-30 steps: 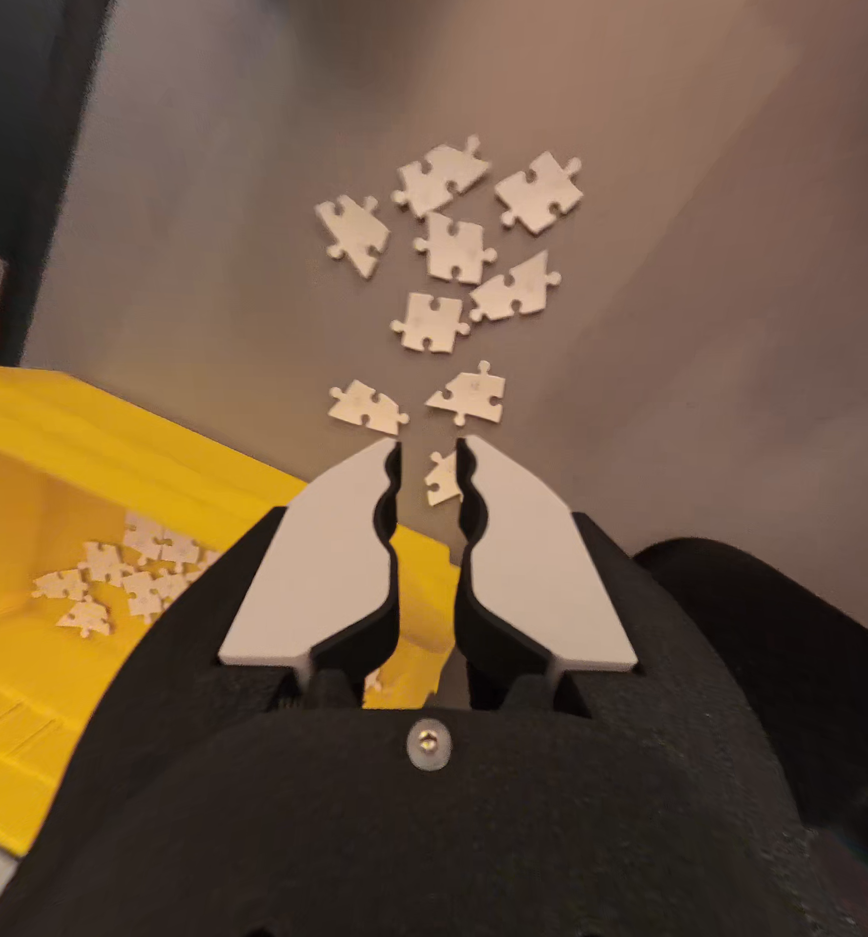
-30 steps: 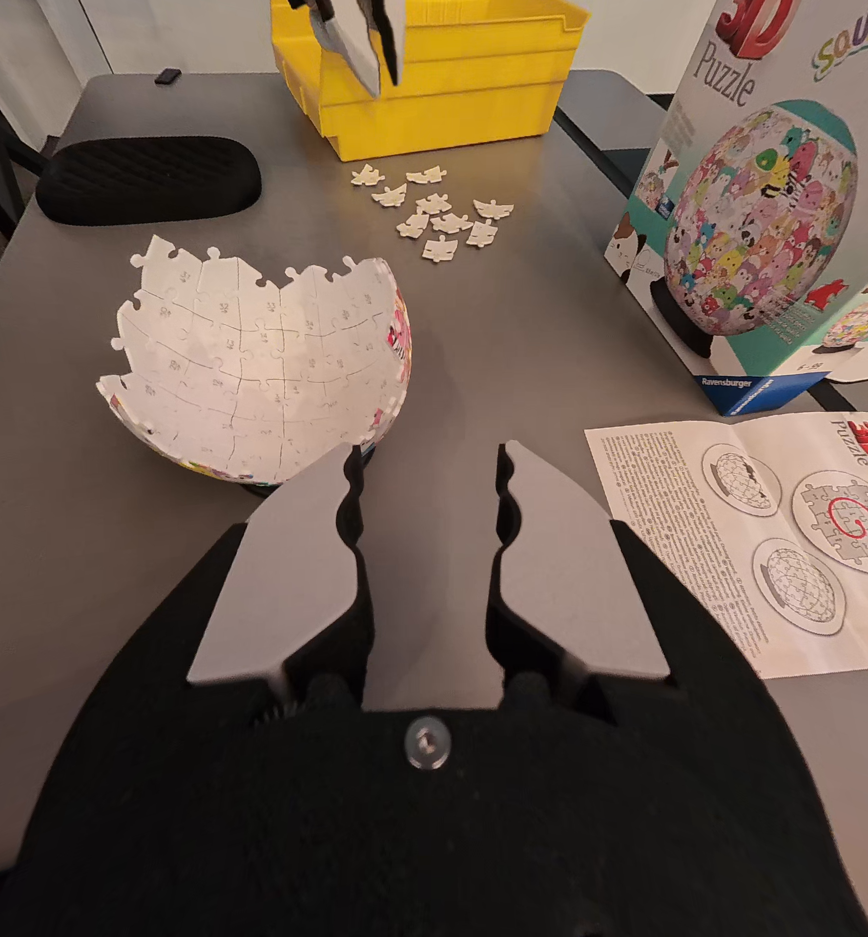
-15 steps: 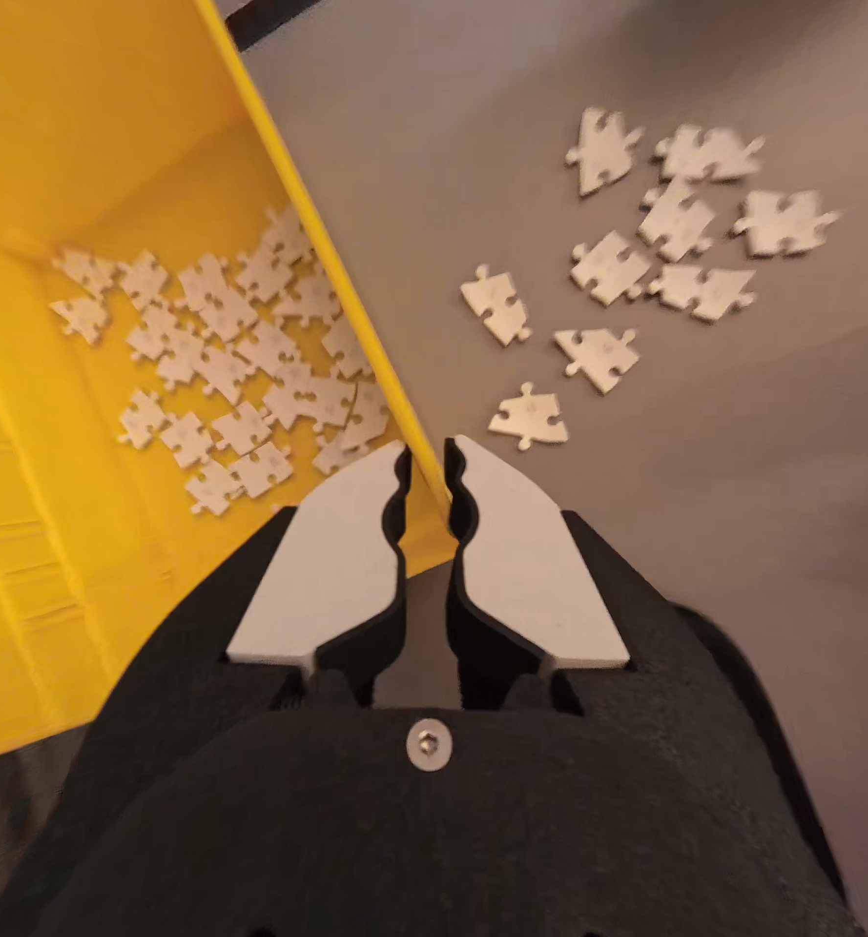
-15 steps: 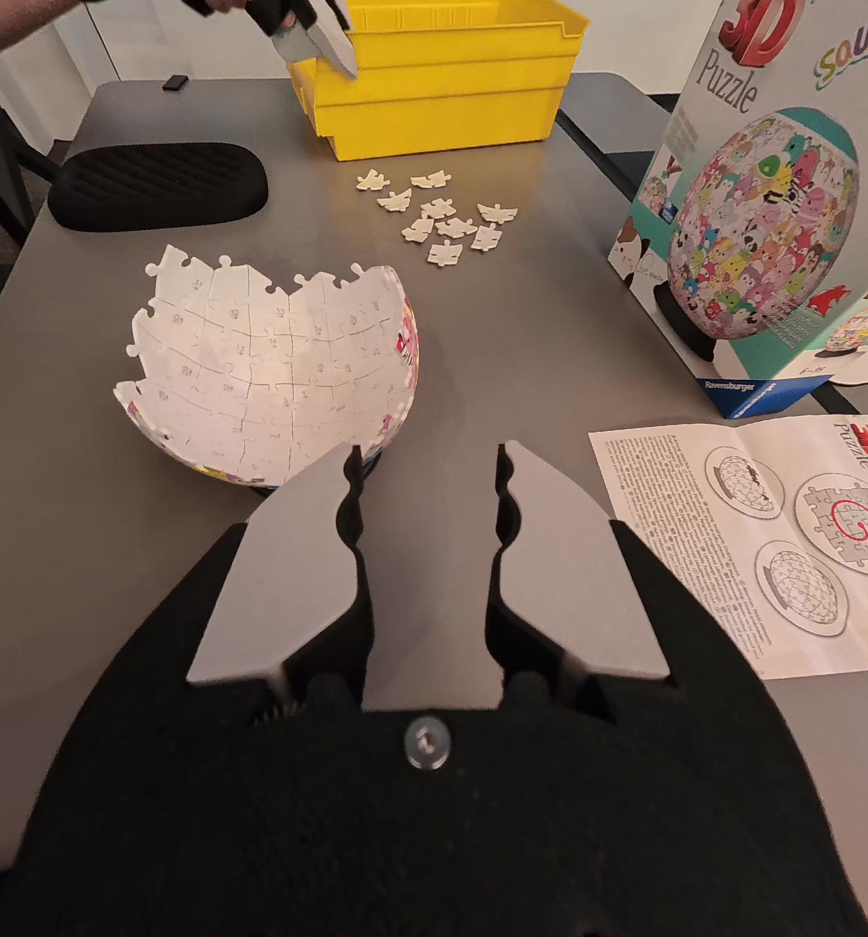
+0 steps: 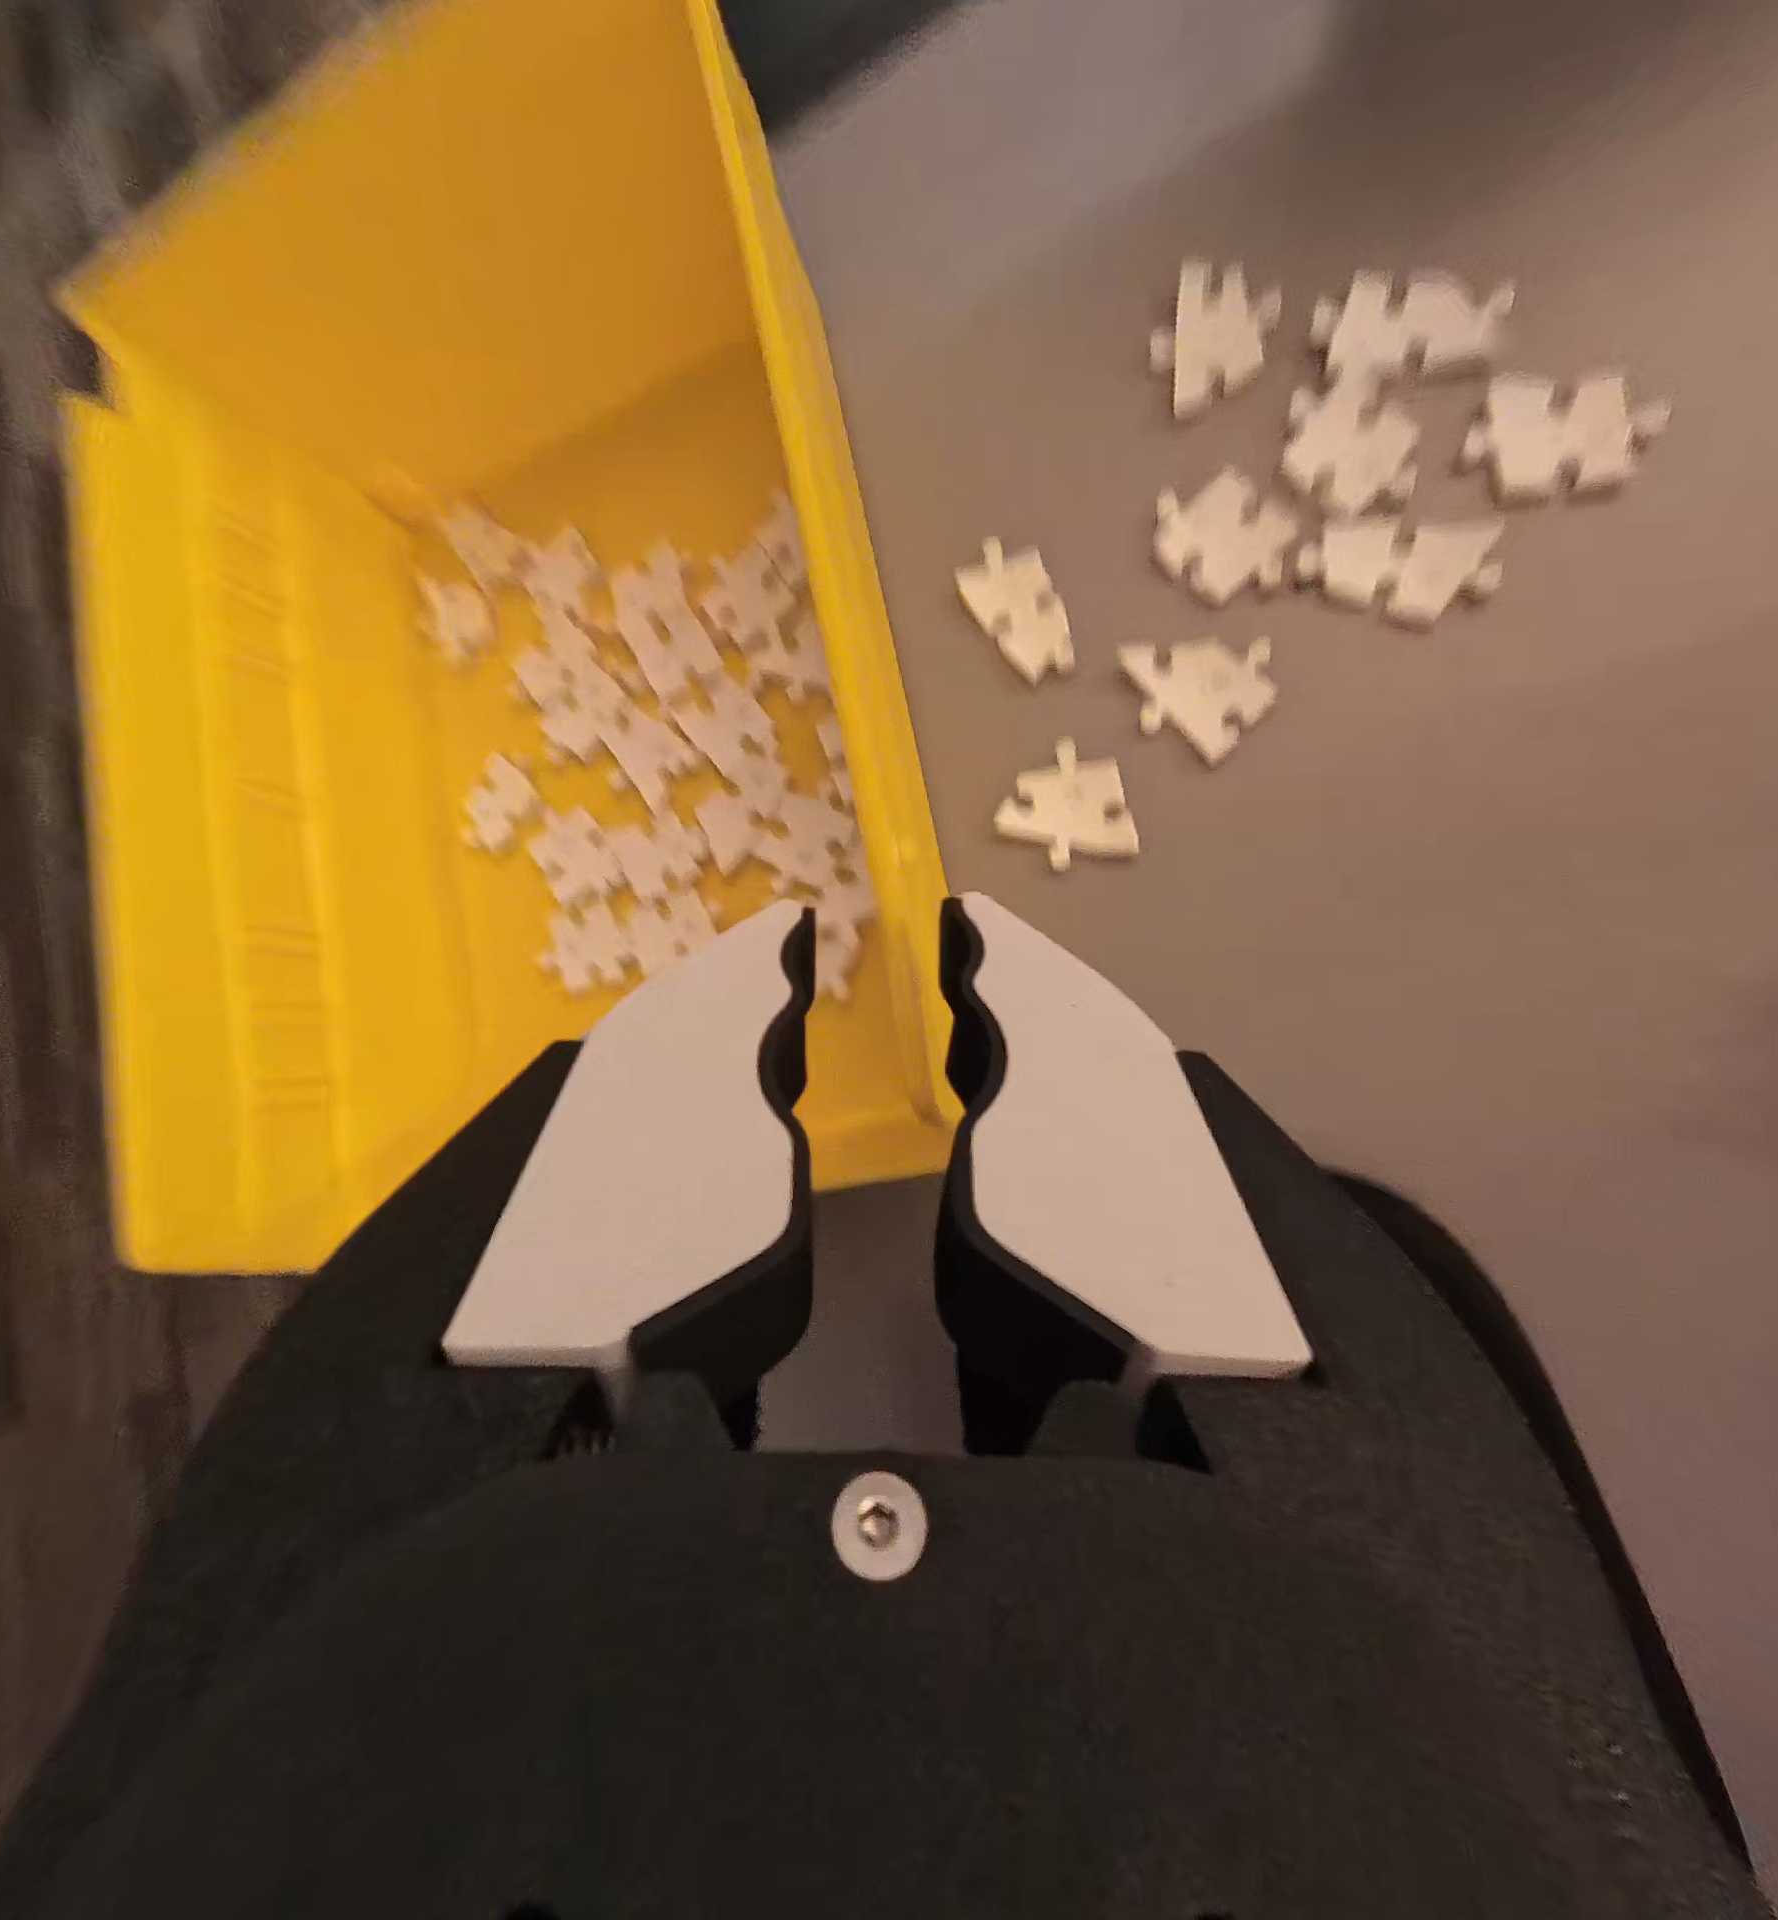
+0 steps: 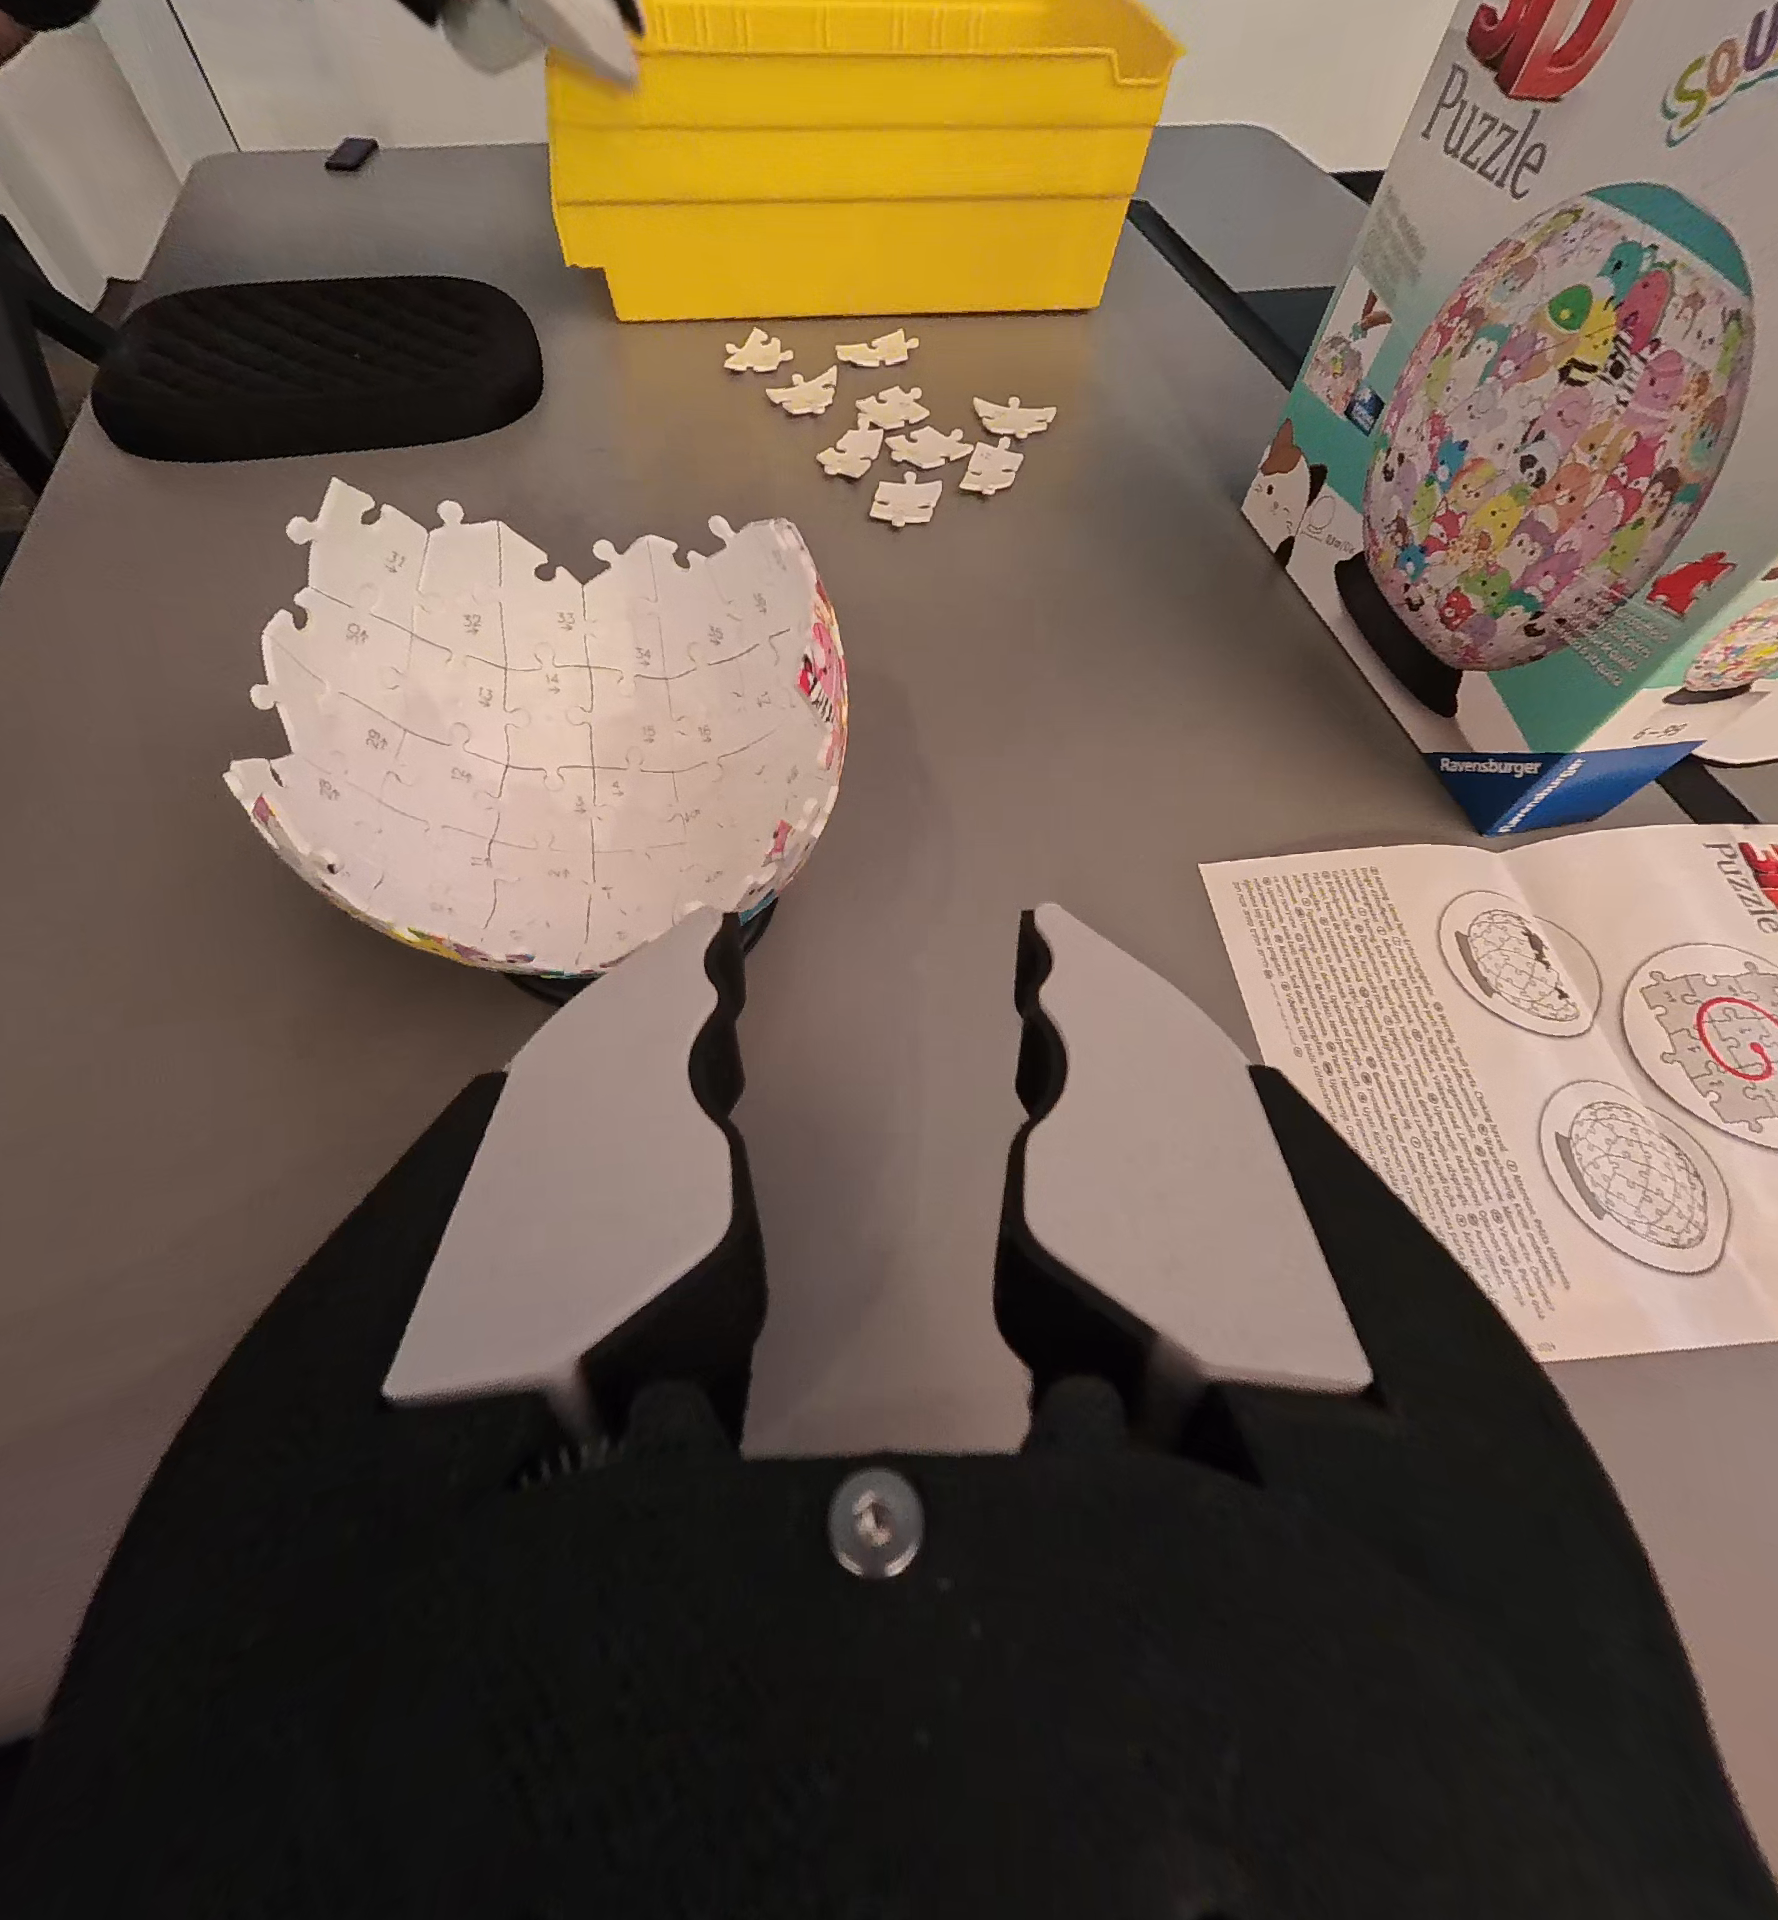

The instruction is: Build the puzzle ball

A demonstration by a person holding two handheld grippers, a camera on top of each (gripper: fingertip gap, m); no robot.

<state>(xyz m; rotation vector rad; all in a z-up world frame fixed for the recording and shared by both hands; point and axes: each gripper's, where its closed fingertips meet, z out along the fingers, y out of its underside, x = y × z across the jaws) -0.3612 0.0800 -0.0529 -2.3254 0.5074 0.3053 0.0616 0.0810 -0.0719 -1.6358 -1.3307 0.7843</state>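
Note:
A half-built puzzle ball (image 6: 542,748), a white bowl-shaped shell with coloured outside, rests on a dark stand on the grey table. Several loose white pieces (image 6: 900,426) lie near a yellow bin (image 6: 843,197); they also show in the left wrist view (image 5: 1311,540). The bin (image 5: 272,727) holds many more white pieces (image 5: 656,727). My left gripper (image 5: 877,920) is open and empty above the bin's near corner; it shows blurred at the top left of the right wrist view (image 6: 552,26). My right gripper (image 6: 869,925) is open and empty, low beside the ball.
A black ribbed pad (image 6: 313,364) lies at the back left. The puzzle box (image 6: 1581,416) stands at the right with an instruction sheet (image 6: 1550,1070) in front of it. A small dark object (image 6: 350,153) sits at the far table edge.
My left gripper swung from over the loose pieces to over the yellow bin, and its fingers have opened wider. The right gripper drifted slightly; the ball stays put.

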